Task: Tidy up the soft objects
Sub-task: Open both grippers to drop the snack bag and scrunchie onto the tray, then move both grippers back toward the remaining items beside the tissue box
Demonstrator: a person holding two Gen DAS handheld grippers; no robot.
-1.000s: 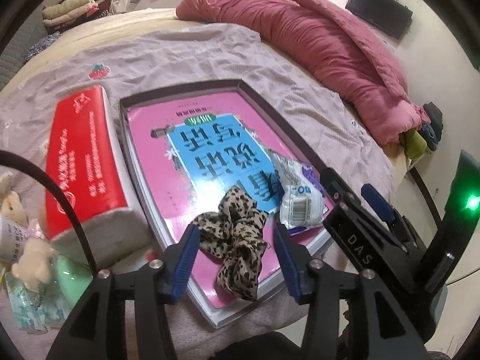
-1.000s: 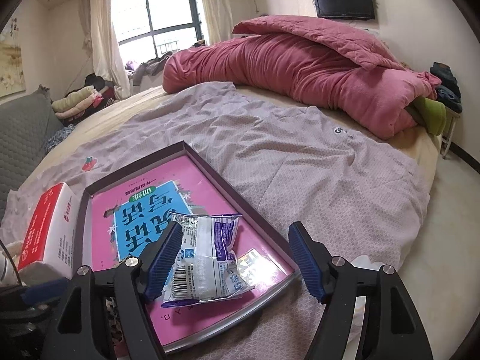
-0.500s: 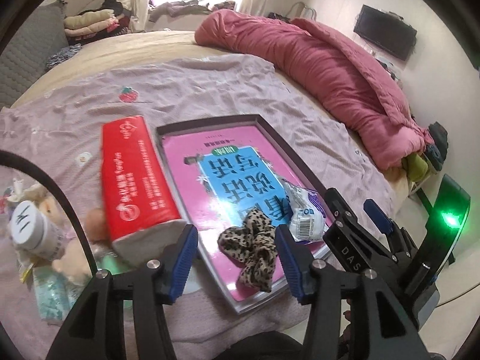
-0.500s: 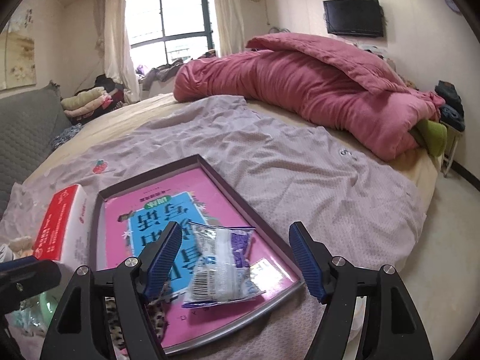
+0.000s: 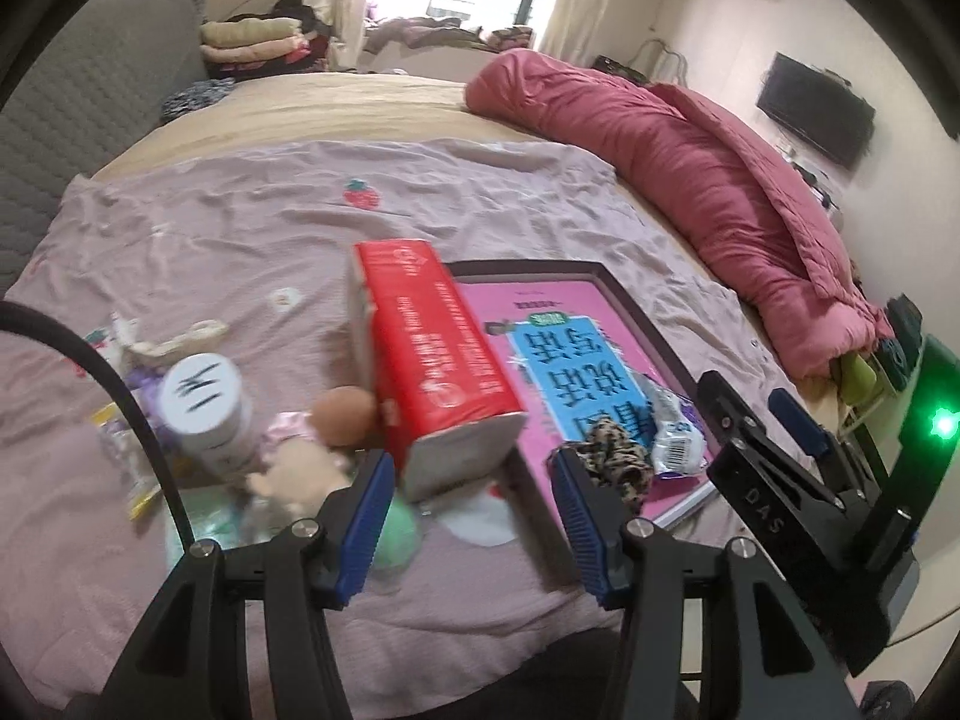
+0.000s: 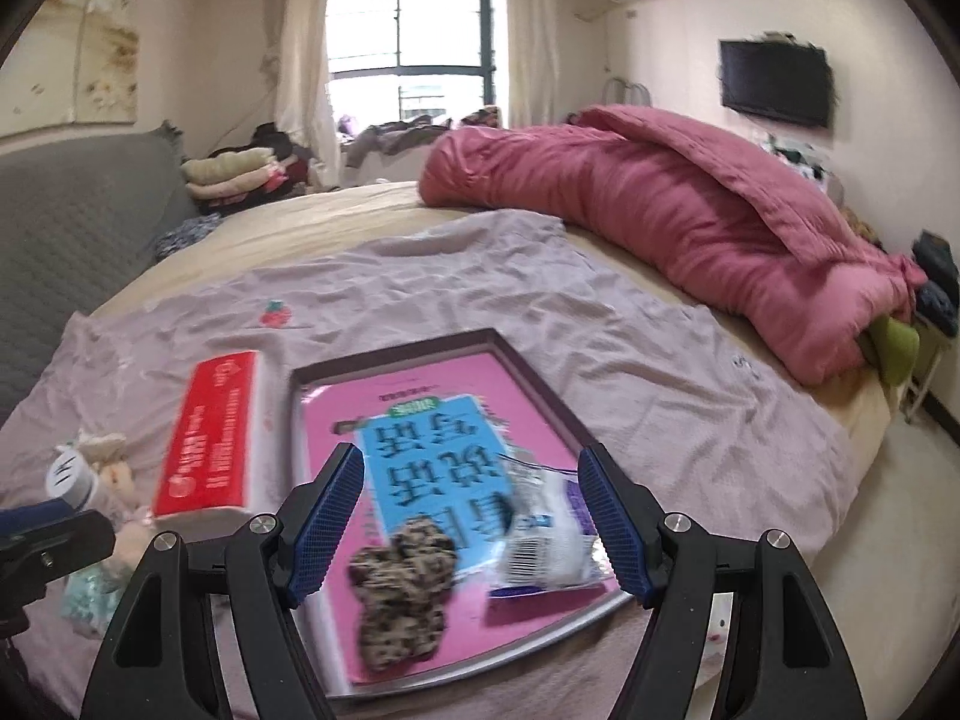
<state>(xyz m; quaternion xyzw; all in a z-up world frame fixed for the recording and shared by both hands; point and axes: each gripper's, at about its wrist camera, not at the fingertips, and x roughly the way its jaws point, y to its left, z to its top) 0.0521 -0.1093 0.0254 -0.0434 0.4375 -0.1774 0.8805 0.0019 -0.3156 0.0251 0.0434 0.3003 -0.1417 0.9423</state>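
Note:
A pink tray (image 5: pixel 606 276) (image 6: pixel 528 363) with a blue label lies on the bed. On its near end rest a leopard-print scrunchie (image 5: pixel 618 459) (image 6: pixel 402 588) and a white and purple soft packet (image 5: pixel 675 429) (image 6: pixel 549 540). A red tissue pack (image 5: pixel 432 354) (image 6: pixel 207 438) stands left of the tray. A small plush doll (image 5: pixel 312 450), a white bottle (image 5: pixel 204 402) and a green soft thing (image 5: pixel 399 531) lie further left. My left gripper (image 5: pixel 474 513) is open above the bed, empty. My right gripper (image 6: pixel 471 525) is open above the tray, empty.
A rolled pink duvet (image 5: pixel 690 162) (image 6: pixel 690 222) lies along the right of the bed. A grey headboard (image 6: pixel 72 210) stands at the left, folded clothes (image 5: pixel 252 39) at the back. The bed edge and floor (image 6: pixel 888 528) are at the right.
Both grippers have risen and pulled back from the tray, the left one also swinging left. The scrunchie and packet now look smaller and stay on the tray. The bottle and doll came into view.

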